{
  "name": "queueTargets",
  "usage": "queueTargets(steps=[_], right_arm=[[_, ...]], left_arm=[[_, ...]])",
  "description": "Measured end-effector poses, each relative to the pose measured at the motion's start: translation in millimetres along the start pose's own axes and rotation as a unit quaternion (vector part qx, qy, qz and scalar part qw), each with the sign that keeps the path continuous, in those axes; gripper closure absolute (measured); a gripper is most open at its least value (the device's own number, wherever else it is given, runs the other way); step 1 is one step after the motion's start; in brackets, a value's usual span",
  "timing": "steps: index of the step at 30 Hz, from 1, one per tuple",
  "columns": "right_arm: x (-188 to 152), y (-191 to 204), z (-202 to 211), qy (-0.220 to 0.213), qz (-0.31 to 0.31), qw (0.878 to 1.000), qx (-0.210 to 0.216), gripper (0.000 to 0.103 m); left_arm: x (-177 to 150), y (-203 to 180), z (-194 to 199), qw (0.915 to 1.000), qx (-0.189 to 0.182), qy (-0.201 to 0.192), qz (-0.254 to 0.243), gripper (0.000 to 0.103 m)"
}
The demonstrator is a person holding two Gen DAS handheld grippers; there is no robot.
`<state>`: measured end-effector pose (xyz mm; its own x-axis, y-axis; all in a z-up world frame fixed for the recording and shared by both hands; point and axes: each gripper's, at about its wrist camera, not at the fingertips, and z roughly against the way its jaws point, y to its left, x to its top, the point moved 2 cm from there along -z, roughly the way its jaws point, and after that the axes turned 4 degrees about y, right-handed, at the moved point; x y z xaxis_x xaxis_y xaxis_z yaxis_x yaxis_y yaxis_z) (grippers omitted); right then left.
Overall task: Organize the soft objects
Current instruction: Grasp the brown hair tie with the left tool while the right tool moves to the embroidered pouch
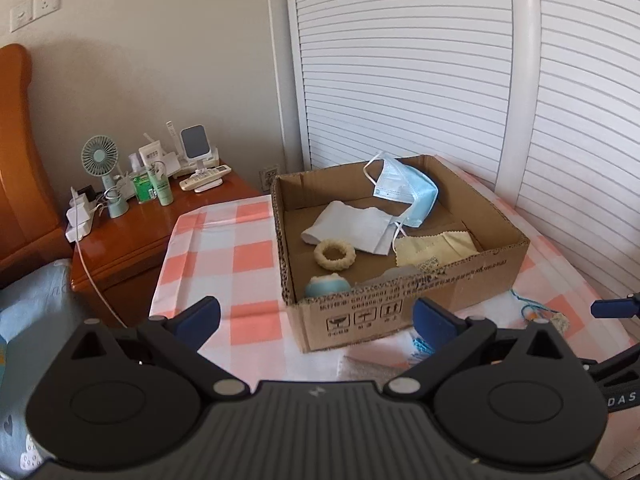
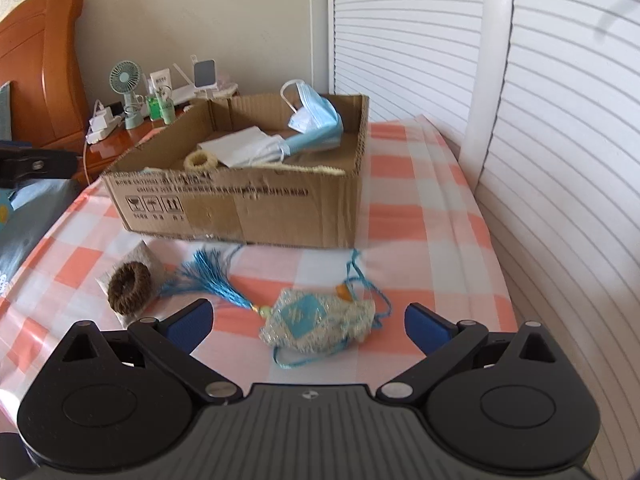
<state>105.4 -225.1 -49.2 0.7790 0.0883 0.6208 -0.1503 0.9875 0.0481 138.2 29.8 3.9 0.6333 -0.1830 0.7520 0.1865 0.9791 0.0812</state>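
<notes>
An open cardboard box (image 1: 496, 268) (image 2: 280, 208) stands on the checked cloth. Inside lie a blue face mask (image 1: 408, 188) (image 2: 316, 120) draped over the far wall, a white cloth (image 1: 352, 226), a cream ring (image 1: 334, 255) (image 2: 200, 160), a yellow cloth (image 1: 436, 248) and a pale blue round thing (image 1: 326, 285). My left gripper (image 1: 316, 320) stands open before the box's near corner, nothing between its fingers. My right gripper (image 2: 308, 326) is open just above a silver-blue sachet (image 2: 316, 320) with a blue tassel (image 2: 212, 276). A brown fuzzy ring (image 2: 130, 286) lies on a grey pad to its left.
A wooden bedside table (image 1: 160, 224) holds a small fan (image 1: 100, 160), bottles, a remote and chargers with a white cable. White louvred doors (image 1: 400, 60) and a white post (image 2: 486, 60) stand behind the box. A blue pillow (image 1: 24, 312) lies at the left.
</notes>
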Motion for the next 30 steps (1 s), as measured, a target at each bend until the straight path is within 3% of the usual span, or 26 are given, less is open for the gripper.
queueTargets(steps=[5,13,18,30], right_arm=[[-4,-6,-8,0.006,-0.022,1.000,-0.015,0.000],[21,-21,-36,0.004,-0.063,0.996,-0.056,0.000],[29,-30,-65,0.034,-0.085,0.993,-0.076,0.000],[-3,-32,-51,0.057,-0.051,0.993,-0.087,0.000]], left_arm=[[-24,2,10,0.9995,0.020,0.000,0.024,0.001],[-49,-4,-4,0.9990,-0.001,0.035,0.029,0.001],[-56,-7,-8,0.9980,-0.024,0.048,0.032,0.001],[-62,-15,-12,0.9969,-0.049,0.059,0.019,0.001]])
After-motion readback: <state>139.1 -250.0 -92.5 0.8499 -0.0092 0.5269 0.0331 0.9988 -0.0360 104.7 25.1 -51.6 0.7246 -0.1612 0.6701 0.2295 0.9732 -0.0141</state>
